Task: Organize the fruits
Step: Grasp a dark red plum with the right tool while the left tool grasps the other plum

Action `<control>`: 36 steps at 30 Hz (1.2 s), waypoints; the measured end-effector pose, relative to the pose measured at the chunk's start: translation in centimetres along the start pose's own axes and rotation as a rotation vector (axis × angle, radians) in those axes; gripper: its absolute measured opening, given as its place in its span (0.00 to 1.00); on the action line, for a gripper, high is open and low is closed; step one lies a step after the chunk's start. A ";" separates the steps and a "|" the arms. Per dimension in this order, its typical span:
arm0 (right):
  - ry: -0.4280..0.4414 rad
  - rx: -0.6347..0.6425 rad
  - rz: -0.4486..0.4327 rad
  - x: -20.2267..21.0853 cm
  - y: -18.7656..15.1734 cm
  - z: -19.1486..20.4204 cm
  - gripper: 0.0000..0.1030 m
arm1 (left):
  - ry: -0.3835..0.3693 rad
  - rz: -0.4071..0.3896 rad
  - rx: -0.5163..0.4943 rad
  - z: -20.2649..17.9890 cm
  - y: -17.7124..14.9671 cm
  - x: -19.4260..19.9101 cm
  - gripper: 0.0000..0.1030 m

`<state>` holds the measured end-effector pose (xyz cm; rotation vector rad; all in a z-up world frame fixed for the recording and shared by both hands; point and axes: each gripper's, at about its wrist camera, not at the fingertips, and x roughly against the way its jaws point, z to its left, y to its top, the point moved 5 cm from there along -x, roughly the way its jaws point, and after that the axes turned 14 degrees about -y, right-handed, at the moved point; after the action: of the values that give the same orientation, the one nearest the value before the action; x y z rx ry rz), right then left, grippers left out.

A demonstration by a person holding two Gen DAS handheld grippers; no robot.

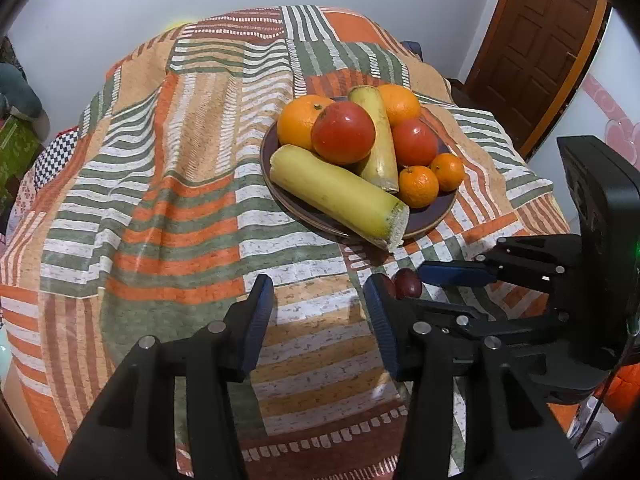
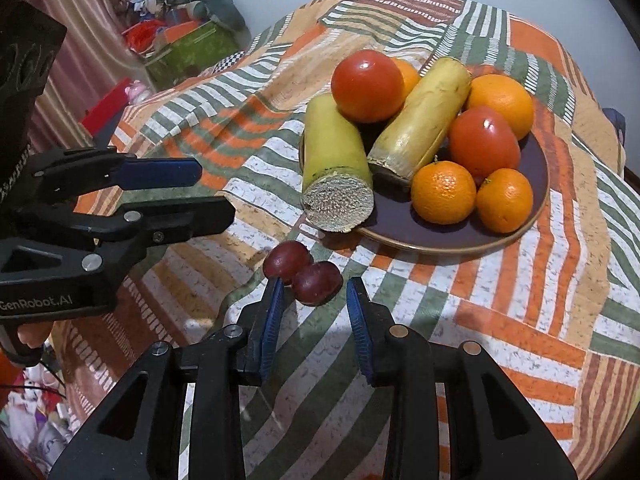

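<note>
**A:** Start nearest. Why are the right tongs (image 2: 314,304) parked so low over the cloth?

**B:** They are spread apart and gripping nothing, with the two dark red grapes (image 2: 304,270) just ahead at twelve o'clock. The nearer grape sits at the mouth of the gap, not yet inside it. I judge they are lined up for a pick.

**A:** And the left tongs (image 1: 318,300)?

**B:** Released too, hovering over bare cloth. From the right wrist view they come in at nine o'clock, well short of the grapes (probably waiting, keeping out of the way).

**A:** So the grapes are the stragglers?

**B:** It looks so. They lie on the patterned cloth (image 2: 500,300) of the desk, touching each other, just outside the plate's near rim.

**A:** Farther out?

**B:** The brown plate (image 2: 400,224) at one o'clock is already piled: two yellow-green cut stalks (image 2: 340,152), the nearer one overhanging the rim, two red tomatoes (image 2: 368,80), and oranges (image 2: 442,192) large and small. Open plate remains by the small oranges, a likely landing spot for something that rolls.
</note>
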<state>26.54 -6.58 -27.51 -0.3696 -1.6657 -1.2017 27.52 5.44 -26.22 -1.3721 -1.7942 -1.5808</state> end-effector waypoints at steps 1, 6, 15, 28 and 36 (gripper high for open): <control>0.005 0.003 -0.001 0.0 0.0 0.0 0.24 | -0.005 0.002 0.000 -0.1 0.0 -0.1 0.46; 0.024 0.004 -0.020 0.1 -0.1 0.0 0.21 | -0.022 0.018 -0.006 -0.6 -0.1 -0.9 0.43; -0.001 -0.044 -0.038 1.5 -0.8 -1.9 0.21 | -0.051 0.067 -0.037 -2.3 -0.2 -2.8 0.39; -0.034 -0.123 -0.064 3.3 -1.5 -5.1 0.21 | -0.024 0.104 -0.071 -2.8 -0.4 -4.9 0.20; -0.044 -0.137 -0.091 4.1 -1.1 -5.8 0.21 | -0.017 0.067 -0.064 -2.9 0.2 -3.0 0.20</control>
<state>27.04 -13.12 -24.67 -0.4108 -1.6572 -1.3889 28.16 1.54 -27.63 -1.4635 -1.7030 -1.6084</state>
